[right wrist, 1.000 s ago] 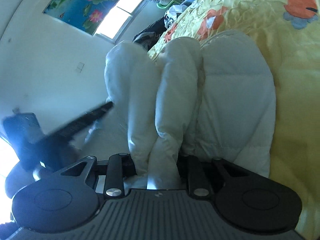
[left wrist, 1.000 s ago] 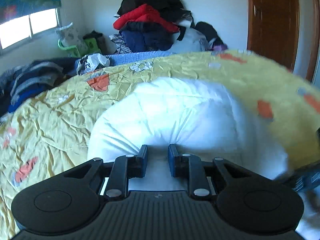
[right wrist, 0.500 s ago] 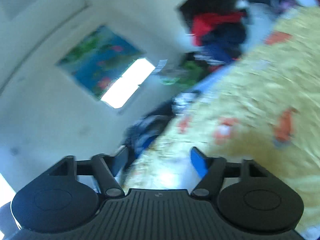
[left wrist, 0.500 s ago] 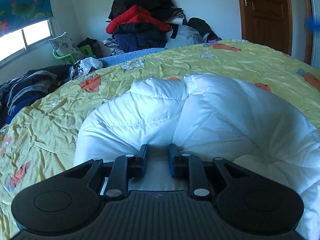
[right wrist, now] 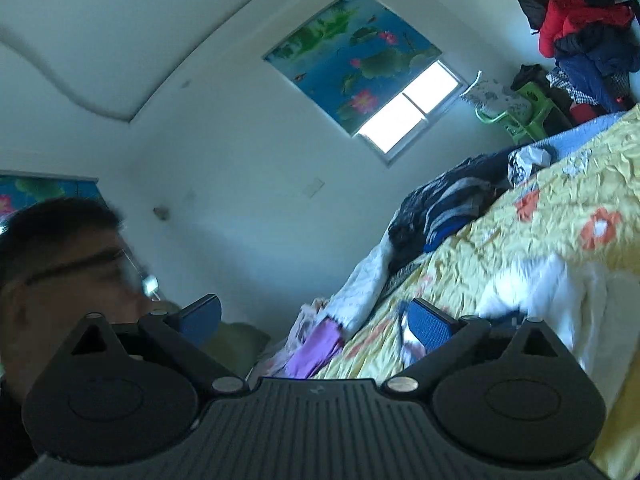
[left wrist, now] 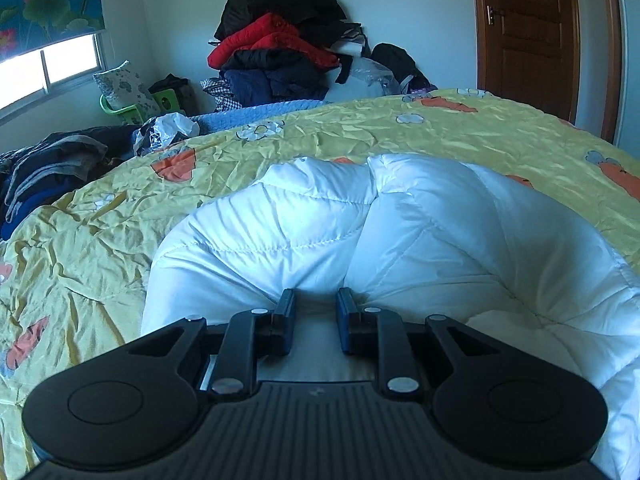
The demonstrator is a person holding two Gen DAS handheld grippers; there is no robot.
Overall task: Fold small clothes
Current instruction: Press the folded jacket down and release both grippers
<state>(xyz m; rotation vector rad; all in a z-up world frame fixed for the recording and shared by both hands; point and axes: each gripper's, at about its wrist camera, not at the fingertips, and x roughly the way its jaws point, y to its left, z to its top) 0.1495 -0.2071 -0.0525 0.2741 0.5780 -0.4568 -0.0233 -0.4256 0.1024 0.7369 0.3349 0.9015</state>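
The white quilted garment [left wrist: 420, 236] runs off the left wrist view's right edge, and its near edge is hidden behind the left gripper [left wrist: 316, 304]. In the right wrist view it [right wrist: 560, 292] is a blur. The wooden door [left wrist: 528, 32] is cut off at the top.

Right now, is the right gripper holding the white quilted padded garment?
No, the right gripper has its blue-padded fingers spread wide with nothing between them, apart from the white quilted padded garment.
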